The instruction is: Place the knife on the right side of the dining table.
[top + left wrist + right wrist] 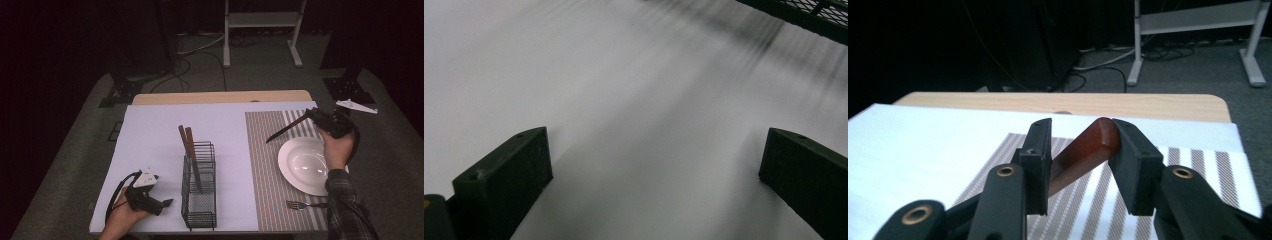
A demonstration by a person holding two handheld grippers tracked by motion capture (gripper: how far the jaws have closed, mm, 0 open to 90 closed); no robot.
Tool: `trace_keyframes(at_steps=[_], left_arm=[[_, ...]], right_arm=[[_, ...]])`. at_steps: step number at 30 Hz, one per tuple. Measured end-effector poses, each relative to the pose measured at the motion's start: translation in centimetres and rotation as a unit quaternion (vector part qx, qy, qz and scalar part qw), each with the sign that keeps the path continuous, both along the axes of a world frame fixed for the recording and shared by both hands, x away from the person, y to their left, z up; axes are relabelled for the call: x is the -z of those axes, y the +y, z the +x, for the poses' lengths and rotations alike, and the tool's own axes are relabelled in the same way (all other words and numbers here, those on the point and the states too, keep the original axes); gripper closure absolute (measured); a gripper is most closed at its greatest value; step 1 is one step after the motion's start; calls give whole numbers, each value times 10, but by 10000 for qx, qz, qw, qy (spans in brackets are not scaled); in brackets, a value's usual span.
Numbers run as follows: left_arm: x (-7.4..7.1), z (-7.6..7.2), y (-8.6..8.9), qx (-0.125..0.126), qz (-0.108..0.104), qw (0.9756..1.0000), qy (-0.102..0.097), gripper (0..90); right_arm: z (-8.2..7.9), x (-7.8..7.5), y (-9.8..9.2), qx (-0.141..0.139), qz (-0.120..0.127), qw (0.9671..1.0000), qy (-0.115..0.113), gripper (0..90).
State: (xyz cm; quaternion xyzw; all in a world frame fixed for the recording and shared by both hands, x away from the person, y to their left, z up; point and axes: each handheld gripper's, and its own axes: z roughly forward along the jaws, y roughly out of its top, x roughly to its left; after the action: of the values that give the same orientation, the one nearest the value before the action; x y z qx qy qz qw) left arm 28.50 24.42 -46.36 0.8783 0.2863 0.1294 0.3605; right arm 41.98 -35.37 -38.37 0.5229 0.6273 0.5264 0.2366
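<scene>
On my bench (150,130) the wire rack (200,187) sits mid-front with two utensils (187,142) standing in it. Right of it lies the placemat (265,165) — the plate (302,165) on it, the fork (305,204) just before the plate, the knife (287,129) angled above the mat's far part.

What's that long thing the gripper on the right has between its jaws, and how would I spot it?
Start at the striped brown placemat on the table's right half, then find the white round plate. Just beyond its far rim, the right gripper has a knife with a reddish-brown wooden handle between its jaws. Unlike the silver fork lying flat, it slants, dark blade tip down.
</scene>
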Motion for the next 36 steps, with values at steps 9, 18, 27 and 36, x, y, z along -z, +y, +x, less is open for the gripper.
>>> trace_keyframes(at_steps=[9, 18, 27, 36], left_arm=[[0, 0, 0, -1, -1, 10000, 0, 0], [0, 0, 0, 0, 0, 10000, 1, 0], [0, 0, 0, 0, 1, 10000, 0, 0], [0, 0, 0, 1, 4, 10000, 0, 0]], right_arm=[[-3, 10, -9, 92, -52, 9998, 148, 572], [-4, 19, -16, 146, -18, 9995, 285, 532], [-6, 27, -18, 248, -69, 9987, 443, 489], [-4, 32, -20, 305, -116, 9974, 643, 443]])
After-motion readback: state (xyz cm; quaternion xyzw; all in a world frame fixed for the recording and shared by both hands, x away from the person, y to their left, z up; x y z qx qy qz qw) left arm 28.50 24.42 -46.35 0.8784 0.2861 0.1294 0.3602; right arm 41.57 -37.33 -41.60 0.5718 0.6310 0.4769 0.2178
